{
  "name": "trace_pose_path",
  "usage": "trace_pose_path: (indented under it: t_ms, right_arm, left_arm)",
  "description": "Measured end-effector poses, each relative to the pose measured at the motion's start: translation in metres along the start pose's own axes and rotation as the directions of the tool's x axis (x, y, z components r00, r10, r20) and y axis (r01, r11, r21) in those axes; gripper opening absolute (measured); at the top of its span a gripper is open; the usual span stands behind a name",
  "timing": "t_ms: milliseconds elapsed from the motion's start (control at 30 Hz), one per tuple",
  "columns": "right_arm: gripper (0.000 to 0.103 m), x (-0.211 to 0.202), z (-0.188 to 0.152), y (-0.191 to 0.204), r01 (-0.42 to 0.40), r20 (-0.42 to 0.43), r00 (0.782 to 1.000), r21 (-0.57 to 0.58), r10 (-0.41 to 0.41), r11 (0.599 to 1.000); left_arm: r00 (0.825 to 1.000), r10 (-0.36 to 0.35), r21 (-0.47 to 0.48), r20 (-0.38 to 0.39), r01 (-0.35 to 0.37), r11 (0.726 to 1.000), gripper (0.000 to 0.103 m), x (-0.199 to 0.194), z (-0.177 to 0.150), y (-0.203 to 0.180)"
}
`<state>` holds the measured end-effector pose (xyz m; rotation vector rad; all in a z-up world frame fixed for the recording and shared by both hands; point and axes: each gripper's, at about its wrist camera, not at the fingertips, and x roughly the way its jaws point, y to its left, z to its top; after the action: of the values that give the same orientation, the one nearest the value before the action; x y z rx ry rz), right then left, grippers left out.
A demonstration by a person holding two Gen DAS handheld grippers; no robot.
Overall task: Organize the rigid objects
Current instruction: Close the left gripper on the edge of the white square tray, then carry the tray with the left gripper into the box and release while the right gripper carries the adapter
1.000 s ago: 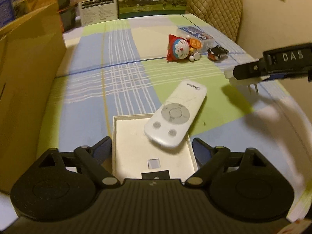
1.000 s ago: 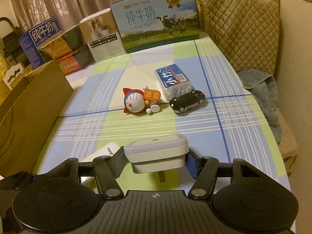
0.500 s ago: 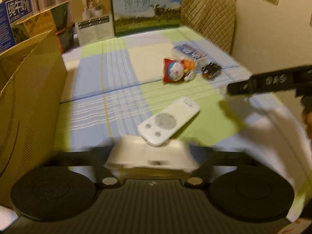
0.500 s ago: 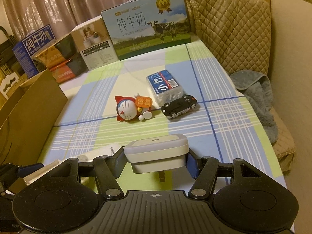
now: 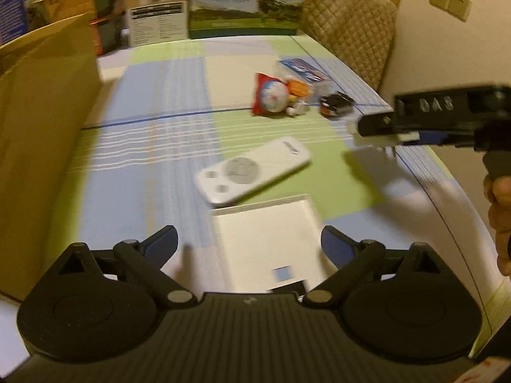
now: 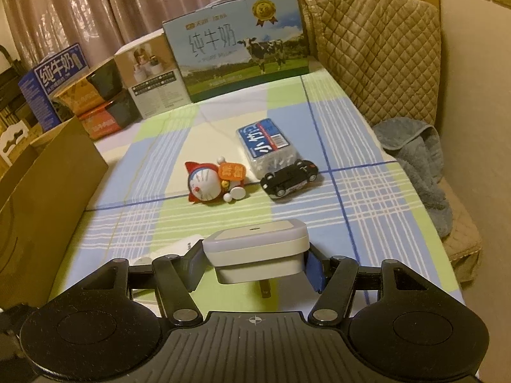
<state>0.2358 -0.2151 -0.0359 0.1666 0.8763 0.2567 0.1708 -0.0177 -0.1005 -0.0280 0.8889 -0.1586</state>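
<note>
Right claw (image 6: 254, 266) clamped on small white square plug adapter (image 6: 255, 249), aloft beside shallow white cardboard tray (image 5: 268, 239); left claw (image 5: 249, 242) spread wide, empty. Risk: prongs snagging tray's wall, tipping it.

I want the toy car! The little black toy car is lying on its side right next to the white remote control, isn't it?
Not quite: the right wrist view shows the little black toy car on its side next to the clear plastic pack with the blue label, not the remote.

纯牛奶 on milk carton (image 6: 236, 60), blue box (image 6: 56, 79)
</note>
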Motion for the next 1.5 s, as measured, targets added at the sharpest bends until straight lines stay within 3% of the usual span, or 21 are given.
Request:
trace_pose_path:
  t_ms: [267, 433, 733, 1100, 1500]
  right_arm:
    - [0.059, -0.002, 0.002, -0.013, 0.018, 0.003, 1.0, 0.021, -0.018, 1.0]
    - [0.059, -0.001, 0.002, -0.005, -0.006, 0.007, 1.0, 0.002, 0.006, 1.0]
    - [0.059, 0.0, 0.001, 0.004, -0.02, 0.008, 1.0, -0.021, 0.02, 1.0]
    - [0.059, -0.012, -0.005, 0.017, -0.033, 0.025, 0.999, -0.054, 0.035, 0.998]
    - [0.059, -0.076, -0.015, 0.058, -0.056, 0.08, 0.995, -0.06, 0.061, 0.997]
  left_arm:
    - [0.995, 0.101, 0.071, 0.003, -0.101, 0.992, 0.1, 0.023, -0.01, -0.03]
    - [0.995, 0.097, 0.008, -0.004, -0.097, 0.995, 0.094, 0.016, -0.015, -0.005]
    - [0.996, 0.091, 0.035, 0.01, -0.091, 0.995, 0.086, 0.011, -0.012, 0.003]
    - [0.994, 0.084, 0.035, 0.069, -0.087, 0.996, 0.086, -0.027, 0.001, 0.013]
    - [0.99, 0.081, 0.003, 0.112, -0.082, 0.997, 0.086, -0.087, 0.017, 0.028]
